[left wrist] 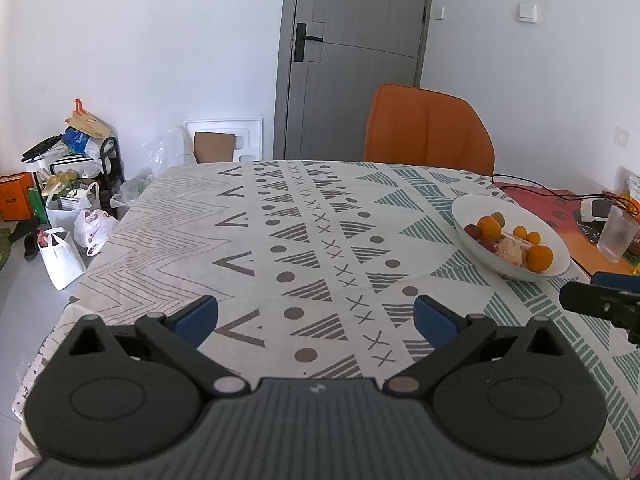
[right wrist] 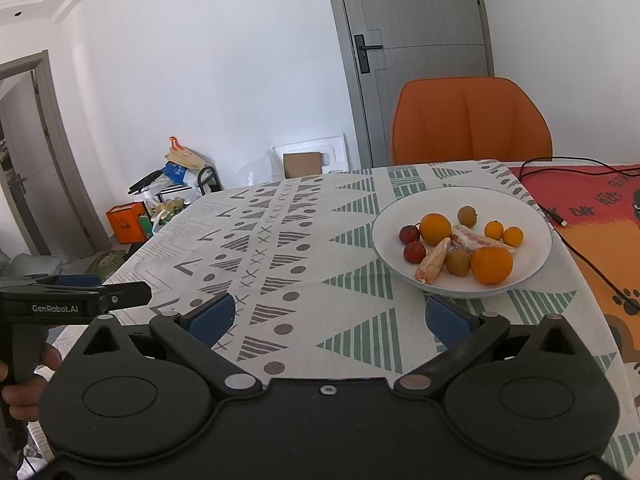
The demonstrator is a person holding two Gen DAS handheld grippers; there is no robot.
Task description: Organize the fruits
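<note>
A white bowl (right wrist: 388, 248) (left wrist: 460, 210) of fruit stands on the patterned tablecloth, ahead and to the right of both grippers. It holds two large oranges (right wrist: 491, 265), small oranges (right wrist: 493, 229), red fruits (right wrist: 414, 251), brownish round fruits (right wrist: 467, 216) and peeled citrus segments (right wrist: 434, 261). My right gripper (right wrist: 330, 318) is open and holds nothing, its blue pads just short of the bowl's near rim. Further left, my left gripper (left wrist: 316, 318) hovers open and unloaded over bare cloth. Part of the right gripper (left wrist: 596, 300) shows at the left wrist view's right edge.
An orange chair (right wrist: 470, 120) stands behind the table, in front of a grey door (right wrist: 412, 40). A black cable (right wrist: 576, 248) crosses a red-orange mat (right wrist: 592, 216) right of the bowl. A clear cup (left wrist: 618, 236) stands at far right. Bags and clutter (left wrist: 64, 216) fill the floor at left.
</note>
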